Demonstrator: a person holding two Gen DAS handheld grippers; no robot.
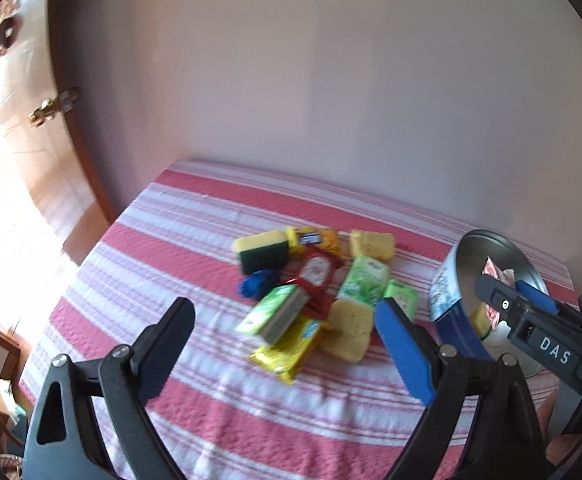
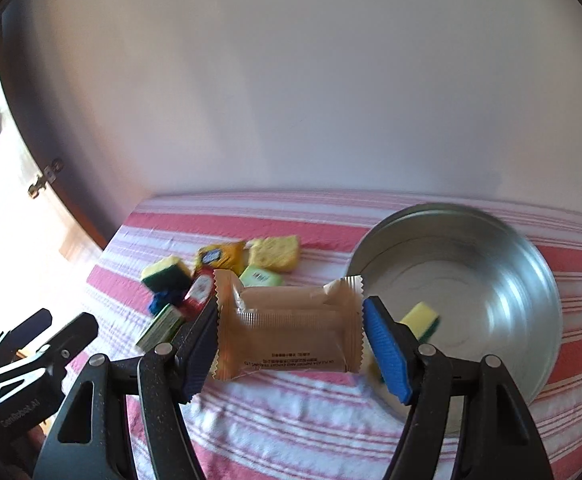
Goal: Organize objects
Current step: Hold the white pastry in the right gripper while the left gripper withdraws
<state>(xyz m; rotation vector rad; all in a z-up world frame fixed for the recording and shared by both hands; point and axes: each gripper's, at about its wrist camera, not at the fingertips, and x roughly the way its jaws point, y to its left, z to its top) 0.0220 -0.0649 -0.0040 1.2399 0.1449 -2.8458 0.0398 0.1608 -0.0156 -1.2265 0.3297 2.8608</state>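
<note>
- Here, at the far left of the left wrist view, a wooden door [image 1: 31, 184] stands beside the pale wall [image 1: 291, 80].
- The left gripper [image 1: 287, 344] hangs released above the desk [image 1: 163, 240] with its red-and-white striped cloth, its two fingers wide apart and nothing between them.
- Just ahead of it lies the heap of small things: a yellow-and-green sponge [image 1: 261, 250], a blue bundle [image 1: 257, 284], a red sachet [image 1: 315, 274], green tissue packs [image 1: 365, 280], a yellow packet [image 1: 287, 346] and a pale yellow sponge slab [image 1: 351, 330], touching or overlapping one another.
- Another yellow sponge [image 1: 373, 245] sits at the far edge of the heap.
- In the right wrist view, the right gripper [image 2: 291, 334] is clenched on a tan snack wrapper [image 2: 289, 326], held crosswise between its fingers above the cloth, just left of the tin.
- To the right stands the round metal tin [image 2: 531, 280], with one yellow-and-green sponge [image 2: 421, 320] lying inside it.
- In the left wrist view, that gripper sits over the tin's mouth.
</note>
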